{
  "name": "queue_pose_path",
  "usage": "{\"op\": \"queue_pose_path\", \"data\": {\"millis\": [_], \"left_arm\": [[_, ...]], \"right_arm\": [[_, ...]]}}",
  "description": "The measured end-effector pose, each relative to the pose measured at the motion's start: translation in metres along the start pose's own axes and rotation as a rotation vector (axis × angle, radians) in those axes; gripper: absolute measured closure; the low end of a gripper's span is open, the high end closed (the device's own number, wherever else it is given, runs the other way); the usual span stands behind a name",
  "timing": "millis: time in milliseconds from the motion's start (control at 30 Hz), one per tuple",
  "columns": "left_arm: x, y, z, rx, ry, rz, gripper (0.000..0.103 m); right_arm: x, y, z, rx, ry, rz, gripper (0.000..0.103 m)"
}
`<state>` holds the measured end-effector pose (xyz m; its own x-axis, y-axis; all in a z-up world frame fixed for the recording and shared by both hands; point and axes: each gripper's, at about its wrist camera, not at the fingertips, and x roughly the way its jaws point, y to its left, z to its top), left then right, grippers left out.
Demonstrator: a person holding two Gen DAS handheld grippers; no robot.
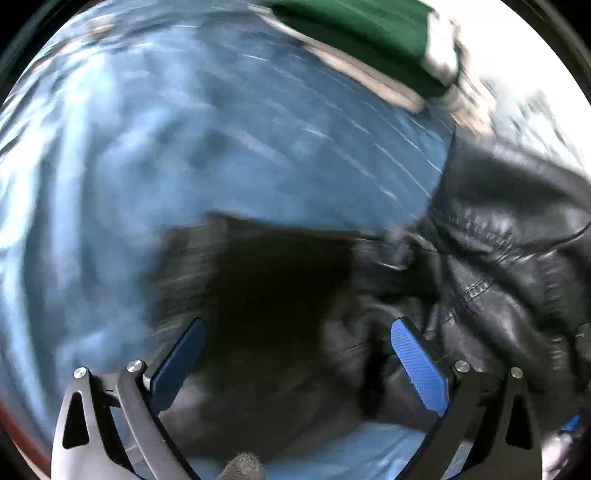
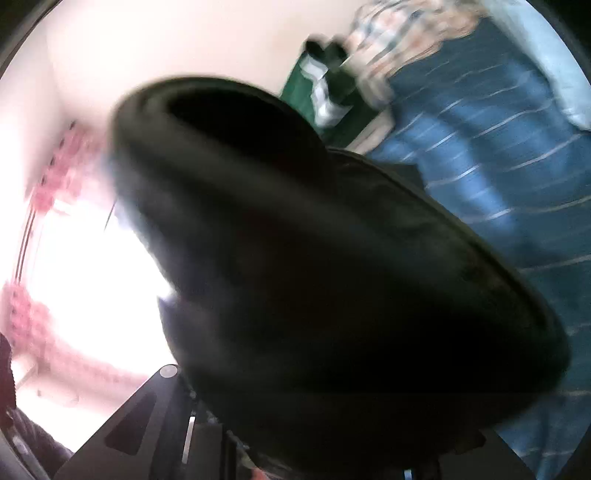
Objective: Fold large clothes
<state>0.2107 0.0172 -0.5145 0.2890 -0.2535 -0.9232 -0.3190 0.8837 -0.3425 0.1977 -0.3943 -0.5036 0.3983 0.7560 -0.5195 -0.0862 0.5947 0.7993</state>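
Observation:
A black leather jacket [image 1: 498, 266] lies crumpled on a blue bed sheet [image 1: 184, 147], at the right and centre of the left wrist view. My left gripper [image 1: 295, 332] is open, its blue pads [image 1: 419, 365] spread wide above the jacket's dark lower part, holding nothing. In the right wrist view a black sleeve or fold of the jacket [image 2: 314, 277] fills the middle, draped over the right gripper and raised off the bed. The right fingertips are hidden under the fabric. Both views are motion-blurred.
The blue striped sheet [image 2: 498, 166] covers the bed. A green cloth [image 1: 369, 33] lies at the far edge, also in the right wrist view [image 2: 332, 103], beside a patterned fabric [image 2: 399, 48]. A bright window with pink curtain [image 2: 55, 184] is to the left.

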Motion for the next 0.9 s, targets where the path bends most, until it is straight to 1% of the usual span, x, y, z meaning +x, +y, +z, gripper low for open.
{"op": "queue_pose_path", "data": {"millis": [67,133,167,200,233,267,300,333,367,400,467,500,533,567,600,633,700,733,800,833,867,900], "left_arm": [[-0.024,0.037,-0.007,-0.061,-0.019,0.046,0.0],[-0.05,0.074,-0.017,-0.125,-0.053,0.087,0.0],[-0.063,0.091,-0.016,-0.15,-0.07,0.12,0.0],[-0.072,0.102,-0.016,-0.165,-0.082,0.136,0.0],[-0.08,0.115,-0.028,-0.178,-0.097,0.154,0.0],[-0.087,0.126,-0.03,-0.188,-0.108,0.175,0.0],[-0.093,0.133,-0.031,-0.199,-0.116,0.191,0.0],[-0.097,0.139,-0.031,-0.212,-0.124,0.19,0.0],[-0.096,0.142,-0.029,-0.223,-0.129,0.192,0.0],[-0.1,0.144,-0.029,-0.232,-0.137,0.19,0.0],[-0.112,0.142,-0.029,-0.233,-0.156,0.16,0.0],[-0.118,0.139,-0.031,-0.23,-0.163,0.147,0.0],[-0.122,0.134,-0.029,-0.226,-0.173,0.125,0.0],[-0.125,0.13,-0.025,-0.221,-0.179,0.104,0.0],[-0.13,0.123,-0.022,-0.214,-0.184,0.081,0.0],[-0.135,0.118,-0.019,-0.203,-0.194,0.067,0.0],[-0.14,0.104,-0.014,-0.171,-0.213,0.053,0.0],[-0.138,0.096,-0.012,-0.15,-0.218,0.055,0.0],[-0.126,0.085,-0.012,-0.111,-0.205,0.076,0.0],[-0.12,0.081,-0.014,-0.096,-0.192,0.085,0.0],[-0.108,0.077,-0.018,-0.079,-0.177,0.112,0.0],[-0.098,0.075,-0.021,-0.067,-0.165,0.142,0.0]], "right_arm": [[0.031,0.014,-0.017,-0.021,0.076,0.031,0.083],[0.063,0.028,-0.037,-0.055,0.155,0.04,0.083],[0.082,0.034,-0.051,-0.068,0.202,0.041,0.083],[0.097,0.036,-0.063,-0.065,0.238,0.041,0.083],[0.12,0.037,-0.083,-0.07,0.299,0.031,0.083],[0.132,0.037,-0.095,-0.072,0.332,0.016,0.083],[0.154,0.032,-0.114,-0.06,0.389,-0.016,0.082],[0.171,0.026,-0.128,-0.041,0.44,-0.042,0.079],[0.182,0.021,-0.137,-0.025,0.475,-0.065,0.079],[0.192,0.018,-0.145,-0.021,0.507,-0.105,0.076],[0.194,0.024,-0.148,-0.035,0.525,-0.131,0.068],[0.19,0.03,-0.146,-0.043,0.532,-0.127,0.054],[0.186,0.035,-0.143,-0.043,0.542,-0.113,0.031],[0.18,0.042,-0.141,-0.045,0.569,-0.088,0.022],[0.172,0.049,-0.143,-0.06,0.591,-0.078,0.018],[0.162,0.059,-0.143,-0.09,0.624,-0.062,0.018],[0.147,0.065,-0.142,-0.105,0.679,-0.032,0.018],[0.137,0.067,-0.138,-0.097,0.686,-0.024,0.018],[0.114,0.058,-0.121,-0.041,0.636,-0.033,0.02],[0.1,0.046,-0.106,0.005,0.576,-0.045,0.035],[0.092,0.037,-0.096,0.024,0.544,-0.064,0.048],[0.089,0.027,-0.087,0.036,0.523,-0.105,0.063]]}}
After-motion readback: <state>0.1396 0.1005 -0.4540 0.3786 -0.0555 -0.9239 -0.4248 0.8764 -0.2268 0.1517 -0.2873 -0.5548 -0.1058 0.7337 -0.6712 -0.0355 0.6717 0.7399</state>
